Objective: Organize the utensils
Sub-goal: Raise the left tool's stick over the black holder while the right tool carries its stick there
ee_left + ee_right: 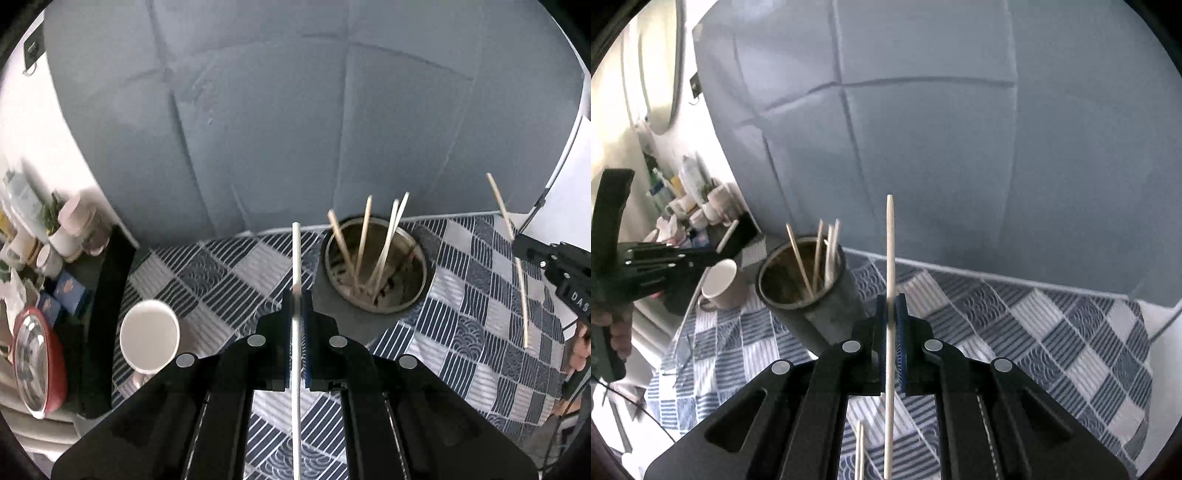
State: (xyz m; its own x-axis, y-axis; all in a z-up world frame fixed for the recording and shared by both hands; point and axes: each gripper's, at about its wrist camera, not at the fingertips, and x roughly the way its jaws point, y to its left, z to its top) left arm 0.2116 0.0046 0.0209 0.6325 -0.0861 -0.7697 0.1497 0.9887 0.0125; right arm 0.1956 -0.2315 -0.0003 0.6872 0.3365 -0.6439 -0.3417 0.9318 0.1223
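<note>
Two black handheld grippers hover above a table covered in a blue-and-white checked cloth (pixel 480 332). The left gripper (pixel 296 314) is clamped tight on one pale chopstick (pixel 296 258); the right gripper (pixel 891 325) pinches another chopstick (pixel 889 258) the same way. A grey cylindrical holder (pixel 827 306) with several chopsticks (pixel 364 243) leaning inside stands near the table's far edge, against a grey-blue backdrop. A white mug (pixel 149 336) sits near the left edge. To the holder's right the cloth lies bare.
</note>
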